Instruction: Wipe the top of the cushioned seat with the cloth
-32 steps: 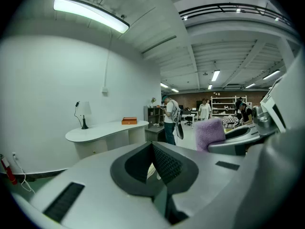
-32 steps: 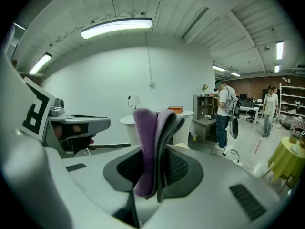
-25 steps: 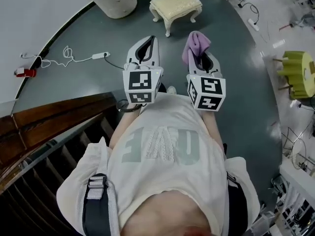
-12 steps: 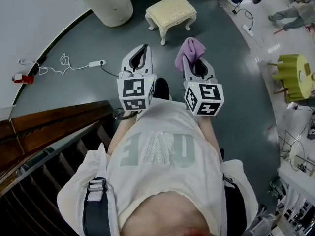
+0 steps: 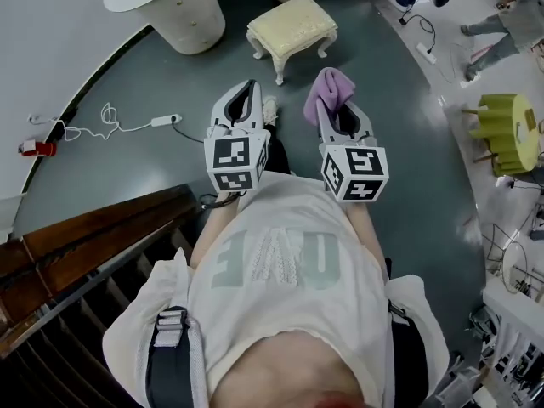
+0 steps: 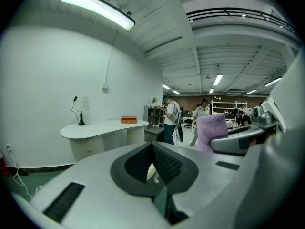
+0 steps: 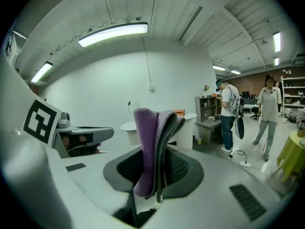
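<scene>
In the head view the cushioned seat (image 5: 291, 24) has slid down and to the left, closer to the tips of the left gripper (image 5: 252, 86) and the right gripper (image 5: 333, 102); both grippers have sunk a little lower in the frame, the cloth (image 5: 330, 87) with the right one; the power strip (image 5: 161, 121) and its cable lie lower on the floor; a light shoe (image 5: 270, 109) now shows further forward, just beside the left gripper; a person (image 5: 503, 25) has come into view at the upper right.
</scene>
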A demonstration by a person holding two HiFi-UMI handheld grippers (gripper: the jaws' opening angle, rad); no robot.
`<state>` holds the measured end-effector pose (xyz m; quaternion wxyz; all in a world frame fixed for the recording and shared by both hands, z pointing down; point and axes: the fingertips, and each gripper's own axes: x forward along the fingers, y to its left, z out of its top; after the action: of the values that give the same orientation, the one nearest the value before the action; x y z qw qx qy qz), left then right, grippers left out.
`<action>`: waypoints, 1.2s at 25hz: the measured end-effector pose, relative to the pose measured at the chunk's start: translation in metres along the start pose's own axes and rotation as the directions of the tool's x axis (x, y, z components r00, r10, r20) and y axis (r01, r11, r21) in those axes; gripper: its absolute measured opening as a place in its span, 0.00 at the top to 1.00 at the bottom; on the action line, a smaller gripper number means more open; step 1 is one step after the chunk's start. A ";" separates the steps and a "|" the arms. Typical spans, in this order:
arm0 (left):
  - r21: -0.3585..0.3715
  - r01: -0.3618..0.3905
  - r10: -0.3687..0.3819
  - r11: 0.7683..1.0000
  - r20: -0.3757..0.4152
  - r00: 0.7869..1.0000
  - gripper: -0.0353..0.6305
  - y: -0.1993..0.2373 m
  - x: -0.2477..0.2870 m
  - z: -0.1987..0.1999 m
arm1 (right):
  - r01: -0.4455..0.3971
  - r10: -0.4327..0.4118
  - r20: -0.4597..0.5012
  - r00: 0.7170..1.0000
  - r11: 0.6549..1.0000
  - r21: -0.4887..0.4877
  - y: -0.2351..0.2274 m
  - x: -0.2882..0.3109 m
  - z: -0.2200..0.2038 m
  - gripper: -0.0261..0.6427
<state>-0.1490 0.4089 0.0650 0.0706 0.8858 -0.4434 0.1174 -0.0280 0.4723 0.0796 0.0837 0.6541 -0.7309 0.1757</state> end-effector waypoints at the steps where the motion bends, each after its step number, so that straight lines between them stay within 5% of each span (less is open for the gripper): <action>1: -0.003 0.004 -0.004 1.000 0.003 1.000 0.96 0.004 0.010 0.004 | 0.017 -0.017 0.004 1.000 1.000 0.002 -0.007 0.006 0.005 0.82; 7: 0.025 0.066 -0.067 0.997 0.009 0.998 0.96 0.018 0.076 0.029 | 0.096 -0.096 0.003 0.995 0.992 0.080 -0.042 0.055 0.021 0.82; 18: 0.090 0.091 -0.093 0.992 0.026 0.995 0.96 0.101 0.223 0.052 | 0.105 -0.106 0.017 0.994 0.994 0.013 -0.064 0.214 0.072 0.82; 30: 0.083 0.194 -0.193 0.977 -0.022 0.981 0.96 0.161 0.369 0.119 | 0.187 -0.185 -0.052 0.981 0.982 0.040 -0.111 0.341 0.151 0.82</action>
<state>-0.0472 0.0019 0.0536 0.0473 0.9261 -0.3492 0.1347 0.0529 0.0921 0.0763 0.1028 0.7169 -0.6602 0.1991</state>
